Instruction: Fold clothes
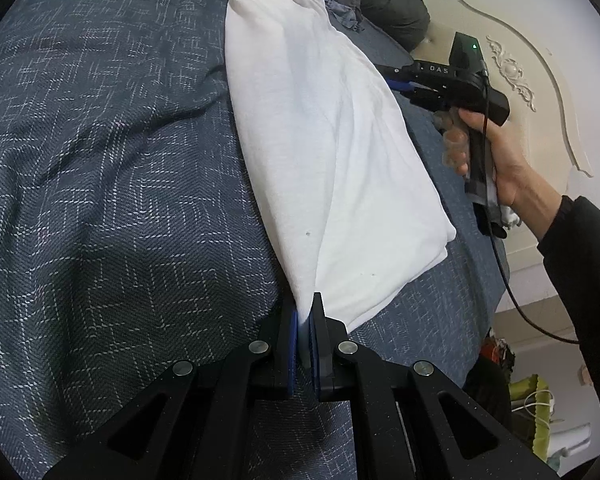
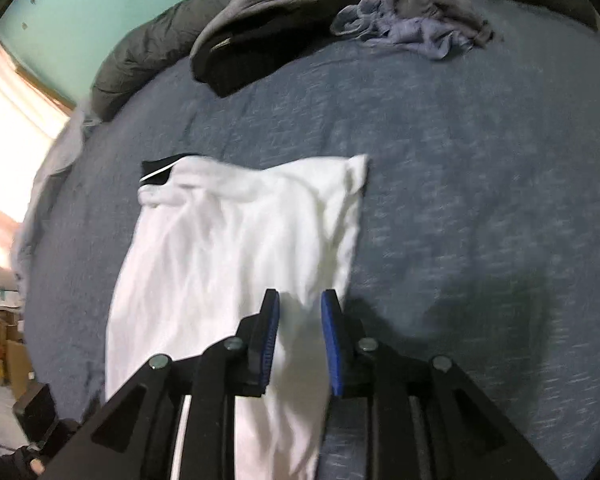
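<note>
the left gripper (image 1: 306, 312) is nearest in the left wrist view, its two blue-padded jaws pinched tight on the near corner of the white garment (image 1: 332, 152), with only a sliver of cloth between them. from that corner the garment runs up toward twelve o'clock as a long folded slab lying on the blue-grey bedspread (image 1: 100, 200), its far end showing a thin dark trim. at about two o'clock the right gripper (image 1: 410, 87) sits just at the garment's far edge, held by a hand (image 1: 496, 152) in a dark sleeve (image 1: 580, 264); a cable hangs from it.

in the right wrist view the right gripper (image 2: 299, 300) has its jaws standing well apart, holding nothing, poised over the near right part of the white garment (image 2: 236, 240). the garment lies spread on the bedspread (image 2: 480, 200) from the centre down toward seven o'clock, with a black patch edged in white at its ten o'clock corner. this view is blurred.

further out, toward twelve o'clock, a crumpled bluish-grey cloth (image 2: 416, 24) lies on the bed, and a dark grey jacket (image 2: 260, 20) is heaped at eleven o'clock. beyond them is a teal wall (image 2: 100, 8). in the left wrist view a cream carved headboard (image 1: 540, 60) stands at two to three o'clock.
</note>
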`<action>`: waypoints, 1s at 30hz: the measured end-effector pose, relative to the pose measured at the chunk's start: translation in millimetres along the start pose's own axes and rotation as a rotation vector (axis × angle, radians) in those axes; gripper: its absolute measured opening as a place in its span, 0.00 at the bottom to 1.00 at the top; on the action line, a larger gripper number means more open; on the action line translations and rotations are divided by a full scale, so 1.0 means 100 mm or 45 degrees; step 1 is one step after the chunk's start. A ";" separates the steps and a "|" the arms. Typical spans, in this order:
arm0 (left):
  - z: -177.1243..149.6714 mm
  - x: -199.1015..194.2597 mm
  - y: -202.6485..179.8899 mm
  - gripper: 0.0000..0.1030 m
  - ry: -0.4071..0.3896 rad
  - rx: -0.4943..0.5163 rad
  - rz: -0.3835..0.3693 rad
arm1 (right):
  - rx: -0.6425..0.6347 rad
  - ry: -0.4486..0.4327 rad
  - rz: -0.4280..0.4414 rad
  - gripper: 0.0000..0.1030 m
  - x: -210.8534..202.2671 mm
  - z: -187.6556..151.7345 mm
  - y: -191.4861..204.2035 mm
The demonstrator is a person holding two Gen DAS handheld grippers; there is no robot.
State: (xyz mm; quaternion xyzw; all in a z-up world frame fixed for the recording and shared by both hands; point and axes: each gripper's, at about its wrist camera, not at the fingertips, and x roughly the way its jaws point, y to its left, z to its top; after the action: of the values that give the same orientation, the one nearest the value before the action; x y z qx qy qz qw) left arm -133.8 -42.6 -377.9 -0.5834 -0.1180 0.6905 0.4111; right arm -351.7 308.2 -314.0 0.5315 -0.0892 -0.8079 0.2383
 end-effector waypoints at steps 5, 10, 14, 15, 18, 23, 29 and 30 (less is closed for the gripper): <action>0.04 -0.05 0.02 0.05 0.001 0.001 0.002 | 0.015 -0.036 -0.038 0.02 -0.05 0.02 -0.02; 0.02 -0.03 0.01 0.05 0.002 0.003 0.003 | 0.076 -0.065 -0.142 0.02 -0.07 0.06 -0.16; 0.04 -0.04 0.06 0.05 0.003 0.000 -0.001 | 0.107 -0.057 -0.156 0.02 -0.05 0.05 -0.18; 0.04 -0.05 0.06 0.05 0.003 0.000 0.000 | 0.115 -0.059 -0.157 0.02 -0.05 0.04 -0.18; 0.04 -0.08 0.08 0.05 0.003 -0.003 -0.001 | 0.138 -0.066 -0.154 0.04 -0.08 0.00 -0.18; 0.05 -0.11 0.10 0.05 0.003 -0.005 0.001 | 0.176 -0.063 -0.059 0.28 -0.32 -0.26 -0.16; 0.07 -0.13 0.13 0.05 0.002 -0.013 0.000 | 0.178 0.016 0.027 0.28 -0.46 -0.65 -0.05; 0.07 -0.13 0.13 0.05 0.002 -0.015 0.000 | 0.183 0.031 0.037 0.28 -0.47 -0.73 -0.04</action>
State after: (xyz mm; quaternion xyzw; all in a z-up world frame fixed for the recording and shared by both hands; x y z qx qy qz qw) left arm -145.9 -57.7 -374.8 -0.5862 -0.1217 0.6894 0.4077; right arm -271.5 341.8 -308.1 0.5559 -0.1518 -0.7892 0.2123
